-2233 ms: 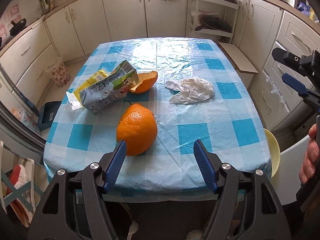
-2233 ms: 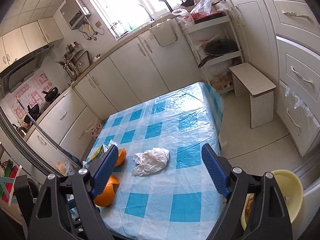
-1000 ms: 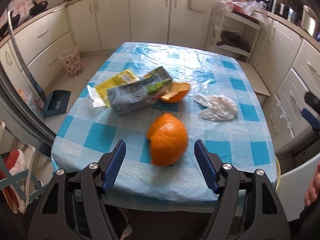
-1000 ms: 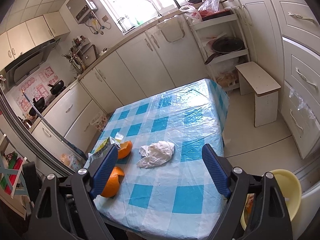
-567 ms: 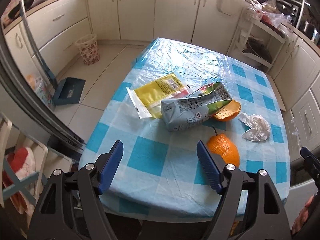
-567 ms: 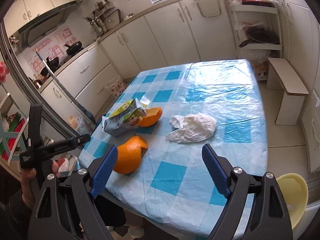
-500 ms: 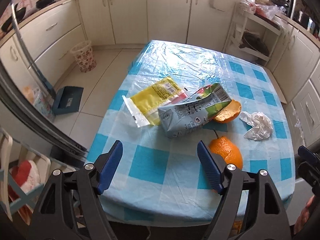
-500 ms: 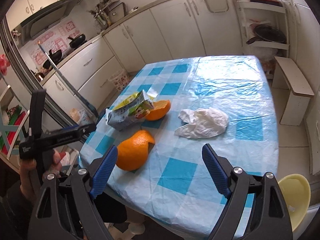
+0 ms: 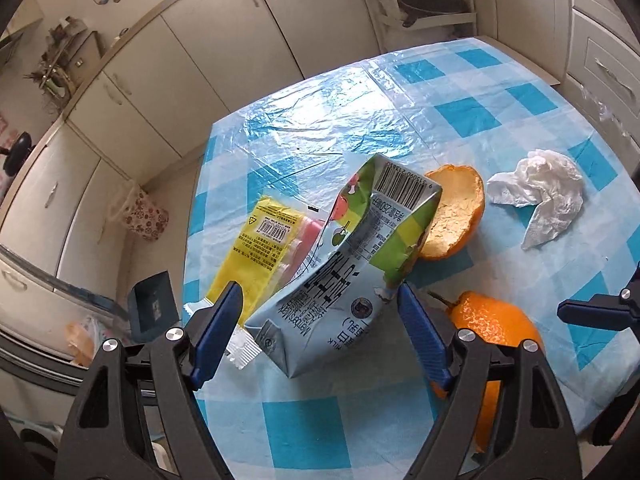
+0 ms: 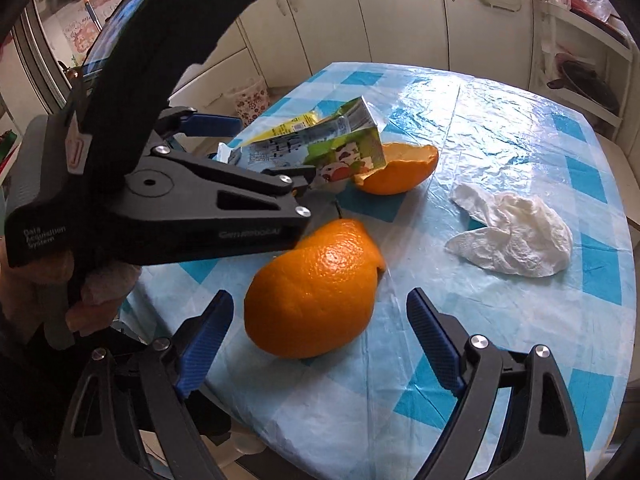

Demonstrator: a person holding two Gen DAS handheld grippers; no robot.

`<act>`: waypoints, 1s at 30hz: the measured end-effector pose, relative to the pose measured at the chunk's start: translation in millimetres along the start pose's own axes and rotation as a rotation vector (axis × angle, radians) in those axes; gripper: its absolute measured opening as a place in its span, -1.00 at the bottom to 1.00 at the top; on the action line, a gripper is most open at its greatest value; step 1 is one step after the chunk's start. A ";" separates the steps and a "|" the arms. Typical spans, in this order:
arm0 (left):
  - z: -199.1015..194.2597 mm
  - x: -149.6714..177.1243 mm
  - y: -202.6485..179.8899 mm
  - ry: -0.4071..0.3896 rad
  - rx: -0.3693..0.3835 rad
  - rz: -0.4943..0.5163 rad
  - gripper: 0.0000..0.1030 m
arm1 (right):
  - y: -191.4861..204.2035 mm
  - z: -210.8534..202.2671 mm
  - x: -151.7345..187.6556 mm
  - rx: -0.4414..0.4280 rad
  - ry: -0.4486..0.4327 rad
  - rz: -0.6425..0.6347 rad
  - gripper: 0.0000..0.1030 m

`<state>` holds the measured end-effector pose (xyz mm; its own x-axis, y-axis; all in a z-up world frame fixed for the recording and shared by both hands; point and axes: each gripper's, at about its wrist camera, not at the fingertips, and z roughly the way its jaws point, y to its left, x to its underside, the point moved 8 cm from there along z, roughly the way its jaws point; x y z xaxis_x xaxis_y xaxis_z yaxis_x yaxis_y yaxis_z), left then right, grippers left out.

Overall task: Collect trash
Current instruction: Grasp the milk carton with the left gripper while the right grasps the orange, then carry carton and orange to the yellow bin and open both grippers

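A crumpled milk carton [image 9: 348,272] lies on the blue-checked tablecloth [image 9: 480,112], partly over a yellow wrapper [image 9: 260,248] and a half orange peel [image 9: 456,216]. My left gripper [image 9: 320,336] is open, its pads either side of the carton's near end and not pressing on it. A large orange peel [image 10: 316,288] sits between the pads of my open right gripper [image 10: 320,340], untouched. A white tissue [image 10: 516,236] lies further right. The left gripper [image 10: 274,152] also shows in the right wrist view, over the carton [image 10: 340,144]. One right finger [image 9: 588,314] shows at the left view's edge.
A patterned waste basket [image 9: 140,216] and a blue dustpan [image 9: 154,310] stand on the floor left of the table. Cream cabinets [image 9: 200,52] line the walls. An open shelf with a pan [image 9: 424,0] is behind the table. The table's near edge is just below both grippers.
Both grippers have dropped closer to the table and rolled. The carton now sits between the left pads, the large peel between the right pads. The left gripper has entered the right view.
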<state>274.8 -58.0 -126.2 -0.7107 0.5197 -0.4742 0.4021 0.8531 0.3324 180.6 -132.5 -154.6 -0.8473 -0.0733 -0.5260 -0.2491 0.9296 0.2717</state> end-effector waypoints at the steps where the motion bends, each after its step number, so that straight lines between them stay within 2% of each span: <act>1: 3.2 -1.9 -0.3 0.003 0.011 -0.004 0.47 | 0.3 4.8 0.0 0.004 0.003 -0.001 0.65; 4: 12.8 -2.5 -0.9 0.022 0.028 -0.013 0.46 | -2.3 16.0 -0.7 0.016 -0.006 0.008 0.65; 5: 15.5 -1.1 -2.2 0.035 0.044 -0.016 0.38 | -3.8 18.0 -0.9 0.008 -0.013 0.014 0.64; 6: 16.4 0.3 -3.3 0.039 0.049 -0.019 0.33 | -4.1 19.2 -1.3 -0.003 -0.020 0.020 0.50; 7: 15.1 0.5 -3.1 0.034 0.051 -0.018 0.17 | -4.3 20.3 -1.5 -0.022 -0.023 0.025 0.24; 9: 11.1 0.3 -0.4 0.027 0.073 -0.036 0.01 | -6.0 20.1 -1.7 -0.033 -0.021 0.034 0.07; 10: 8.8 1.1 3.7 0.024 0.083 -0.057 -0.07 | -6.5 18.2 -1.0 -0.045 -0.022 0.036 -0.08; 13: 1.1 2.1 17.9 0.020 0.144 -0.142 -0.19 | -10.5 12.5 2.4 -0.078 -0.018 0.060 -0.20; 21: -44.3 8.5 50.8 -0.065 0.252 -0.306 -0.24 | -17.6 -19.1 6.4 -0.111 -0.058 0.049 -0.34; 28: -63.2 21.5 67.3 -0.084 0.369 -0.429 -0.25 | -30.5 -39.9 16.2 -0.099 -0.080 0.056 -0.35; 30: -67.6 23.7 65.9 -0.093 0.375 -0.432 -0.25 | -37.3 -43.2 17.6 -0.092 -0.083 0.069 -0.35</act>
<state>245.5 7.4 -60.5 -0.8088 0.1079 -0.5781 0.2759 0.9378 -0.2108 154.7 -184.0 -139.2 -0.8232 0.0236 -0.5673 -0.2366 0.8940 0.3805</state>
